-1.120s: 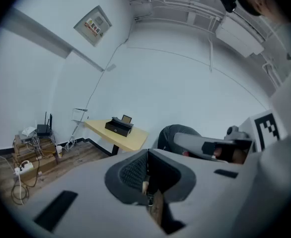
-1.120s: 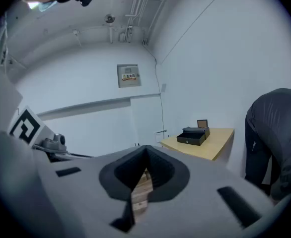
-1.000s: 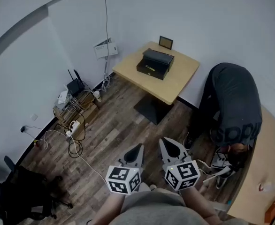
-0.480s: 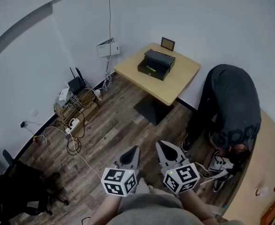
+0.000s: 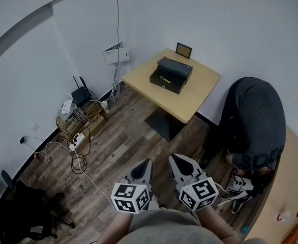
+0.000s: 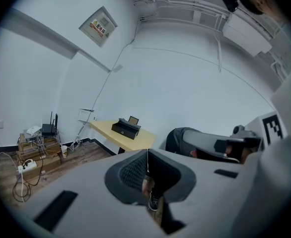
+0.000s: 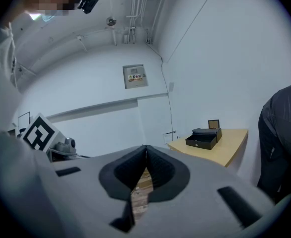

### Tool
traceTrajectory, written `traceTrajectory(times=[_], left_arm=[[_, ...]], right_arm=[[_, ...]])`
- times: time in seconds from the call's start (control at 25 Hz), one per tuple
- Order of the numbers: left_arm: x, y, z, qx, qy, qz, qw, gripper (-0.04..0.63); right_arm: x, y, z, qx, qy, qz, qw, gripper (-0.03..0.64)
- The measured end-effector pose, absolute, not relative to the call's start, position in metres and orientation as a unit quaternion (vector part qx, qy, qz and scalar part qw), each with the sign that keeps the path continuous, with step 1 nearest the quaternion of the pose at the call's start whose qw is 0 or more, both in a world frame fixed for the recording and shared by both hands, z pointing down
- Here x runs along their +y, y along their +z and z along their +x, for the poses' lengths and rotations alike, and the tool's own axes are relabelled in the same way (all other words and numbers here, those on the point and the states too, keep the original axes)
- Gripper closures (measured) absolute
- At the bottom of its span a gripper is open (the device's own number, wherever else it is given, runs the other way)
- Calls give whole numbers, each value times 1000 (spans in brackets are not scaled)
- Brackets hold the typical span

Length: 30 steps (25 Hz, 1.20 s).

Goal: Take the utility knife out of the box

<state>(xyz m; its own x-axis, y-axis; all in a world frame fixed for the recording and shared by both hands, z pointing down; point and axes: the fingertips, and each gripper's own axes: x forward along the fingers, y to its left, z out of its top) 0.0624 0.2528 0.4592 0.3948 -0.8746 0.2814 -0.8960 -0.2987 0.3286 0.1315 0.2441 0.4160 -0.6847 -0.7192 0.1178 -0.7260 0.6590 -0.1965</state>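
Across the wood floor (image 5: pixel 123 151) the box (image 5: pixel 171 74) sits on the tabletop (image 5: pixel 200 93) well away, knife presumably inside, left gripper (image 5: pixel 146 164) and right gripper (image 5: pixel 177 160) both pressed together and empty, so nothing's really started

My left gripper (image 5: pixel 147 162) and my right gripper (image 5: pixel 175 158) look alike. Each has a pale grey shell that tapers to a point. Inside are dark, finely ribbed pads (image 6: pixel 130 172), set in a rounded charcoal surround. Dark rectangular slots (image 6: pixel 56 209) are sunk into the grey shell on either side of it. Behind each gripper sits a white cube (image 5: pixel 132 197) printed with black square markers, a different pattern on each face. Small dark fittings (image 6: pixel 237 145) show beside the one on my right gripper. I wear a plain grey top (image 5: pixel 169 229).
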Motion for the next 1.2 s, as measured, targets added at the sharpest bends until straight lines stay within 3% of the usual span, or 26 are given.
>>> traceTrajectory(times=[1.2], left_arm=[[-43, 451, -71, -479, 43, 850, 217, 592]], right_arm=[[-44, 397, -9, -877, 110, 468, 2, 617]])
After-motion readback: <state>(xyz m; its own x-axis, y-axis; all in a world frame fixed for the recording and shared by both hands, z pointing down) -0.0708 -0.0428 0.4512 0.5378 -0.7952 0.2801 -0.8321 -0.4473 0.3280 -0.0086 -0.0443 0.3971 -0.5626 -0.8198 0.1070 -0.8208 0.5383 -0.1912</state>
